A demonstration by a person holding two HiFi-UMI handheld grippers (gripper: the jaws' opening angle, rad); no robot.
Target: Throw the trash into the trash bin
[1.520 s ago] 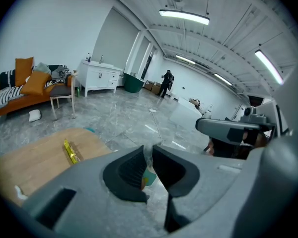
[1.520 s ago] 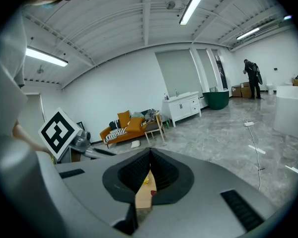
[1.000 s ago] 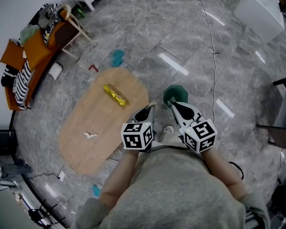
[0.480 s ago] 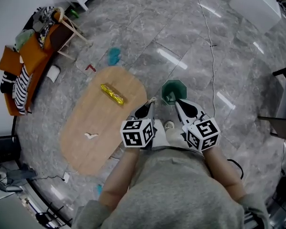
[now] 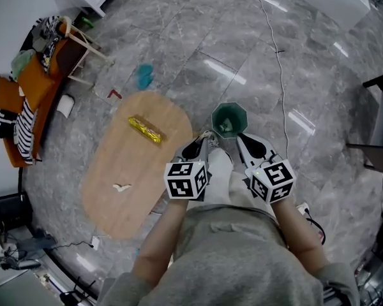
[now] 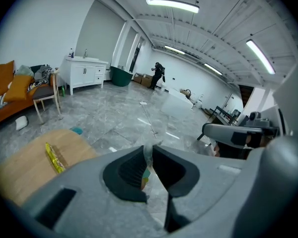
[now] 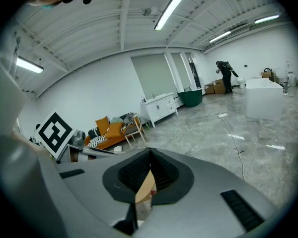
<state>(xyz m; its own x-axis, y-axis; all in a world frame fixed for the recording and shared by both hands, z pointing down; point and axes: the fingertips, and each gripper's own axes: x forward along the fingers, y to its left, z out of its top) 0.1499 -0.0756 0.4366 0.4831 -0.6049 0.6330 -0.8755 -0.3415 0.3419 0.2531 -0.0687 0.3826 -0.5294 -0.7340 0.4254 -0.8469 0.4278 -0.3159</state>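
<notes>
The green bin [image 5: 230,118], eight-sided and open, stands on the grey marble floor [image 5: 191,50] just beside the oval wooden table [image 5: 108,190]. Near its rim, the left gripper [image 5: 203,136] pinches a clear wrapper [image 6: 147,155], and the right gripper [image 5: 239,138] a tan scrap [image 7: 146,187]. A yellow wrapper [image 5: 145,130] and a white scrap [image 5: 120,187] lie on the table. A cable [image 5: 277,62] crosses the floor.
</notes>
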